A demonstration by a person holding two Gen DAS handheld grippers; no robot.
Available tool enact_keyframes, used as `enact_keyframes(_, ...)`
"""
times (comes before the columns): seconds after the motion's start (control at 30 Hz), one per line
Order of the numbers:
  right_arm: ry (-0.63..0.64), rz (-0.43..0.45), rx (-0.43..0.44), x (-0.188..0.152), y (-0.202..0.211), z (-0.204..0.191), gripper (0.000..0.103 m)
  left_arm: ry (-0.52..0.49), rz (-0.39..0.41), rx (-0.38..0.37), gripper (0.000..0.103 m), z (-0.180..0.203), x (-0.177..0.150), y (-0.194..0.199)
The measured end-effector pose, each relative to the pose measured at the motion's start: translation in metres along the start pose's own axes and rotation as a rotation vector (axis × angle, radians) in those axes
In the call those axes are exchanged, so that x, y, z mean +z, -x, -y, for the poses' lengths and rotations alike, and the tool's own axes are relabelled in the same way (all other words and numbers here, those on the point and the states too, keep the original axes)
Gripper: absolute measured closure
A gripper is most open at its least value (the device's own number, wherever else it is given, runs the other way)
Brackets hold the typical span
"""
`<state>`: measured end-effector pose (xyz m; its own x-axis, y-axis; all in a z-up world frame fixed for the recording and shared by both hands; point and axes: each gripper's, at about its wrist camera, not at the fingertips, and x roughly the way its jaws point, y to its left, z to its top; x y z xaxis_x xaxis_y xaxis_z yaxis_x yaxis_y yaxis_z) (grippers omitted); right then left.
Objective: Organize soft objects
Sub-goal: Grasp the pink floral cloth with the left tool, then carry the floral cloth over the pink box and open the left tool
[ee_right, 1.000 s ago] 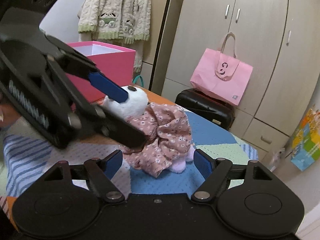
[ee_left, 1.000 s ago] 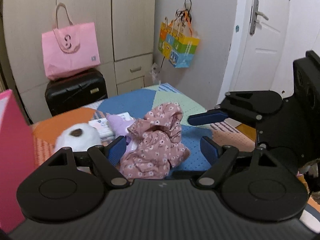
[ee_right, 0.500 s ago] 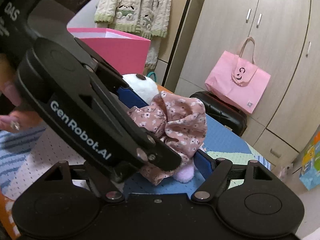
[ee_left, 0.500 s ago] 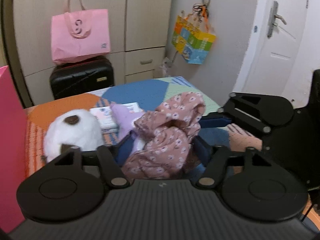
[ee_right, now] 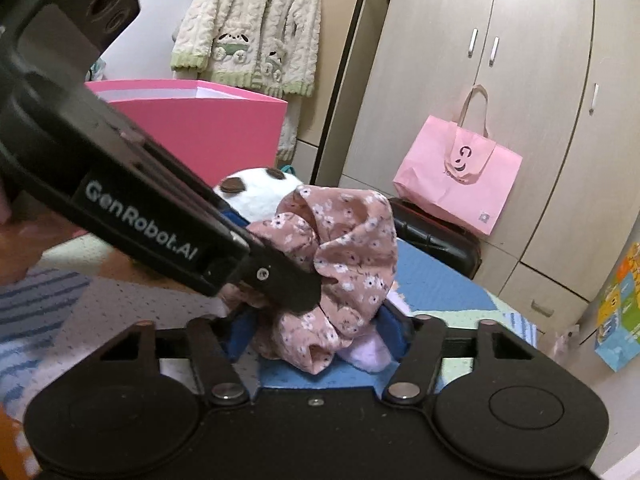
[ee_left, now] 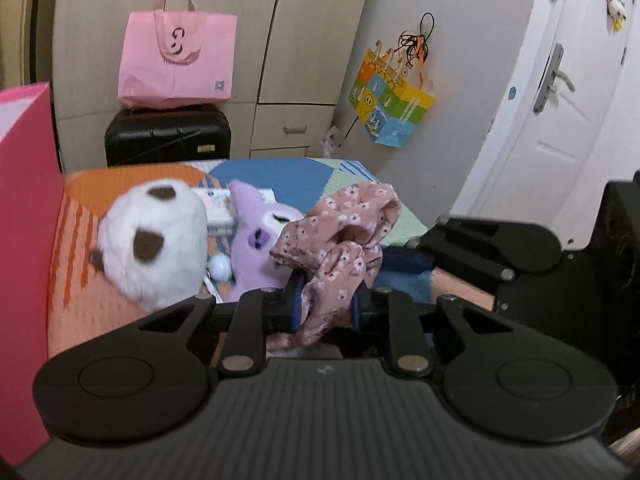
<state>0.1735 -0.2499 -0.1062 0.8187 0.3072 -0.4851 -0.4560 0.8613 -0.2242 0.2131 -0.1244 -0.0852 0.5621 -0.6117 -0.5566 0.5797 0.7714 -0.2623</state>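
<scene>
A pink floral cloth (ee_left: 344,248) lies bunched on the patchwork mat (ee_left: 280,176). My left gripper (ee_left: 325,304) is shut on the cloth's near end. In the right wrist view my right gripper (ee_right: 316,336) has its blue pads around the same cloth (ee_right: 348,256) and a purple plush (ee_right: 368,354); the left gripper's arm (ee_right: 160,232) crosses in front and hides its left pad. A white plush with brown spots (ee_left: 154,240) and the purple plush (ee_left: 260,240) lie left of the cloth.
A pink open box (ee_right: 192,120) stands at the mat's left edge. A small white box (ee_left: 216,204) lies behind the plushes. A black suitcase (ee_left: 168,136) with a pink tote bag (ee_left: 178,48) stands by the wardrobe. A door (ee_left: 568,100) is at the right.
My left gripper has moved forward over the cloth and shut on it. My right gripper has moved in and narrowed around the cloth from the other side.
</scene>
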Motion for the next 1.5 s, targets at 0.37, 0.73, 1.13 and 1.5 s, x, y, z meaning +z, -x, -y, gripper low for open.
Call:
enact_keyframes(0.37, -0.145, -0.005, 0.038, -0.009, 0.022, -0.022, 0.079, 0.075, -0.034, -0.041, 0.082, 0.0, -0.016, 0.024)
enact_keyframes(0.73, -0.234, -0.03, 0.064, -0.011, 0.037, -0.038, 0.08, 0.089, -0.083, -0.02, 0.082, 0.006, -0.029, 0.044)
enact_keyframes(1.13, -0.312, -0.088, 0.111, 0.004, 0.06, -0.065, 0.08, 0.099, -0.112, -0.006, 0.081, 0.009, -0.04, 0.087)
enact_keyframes(1.5, -0.336, -0.09, 0.233, 0.037, 0.083, -0.092, 0.079, 0.102, -0.073, -0.017, 0.079, 0.0, -0.041, 0.151)
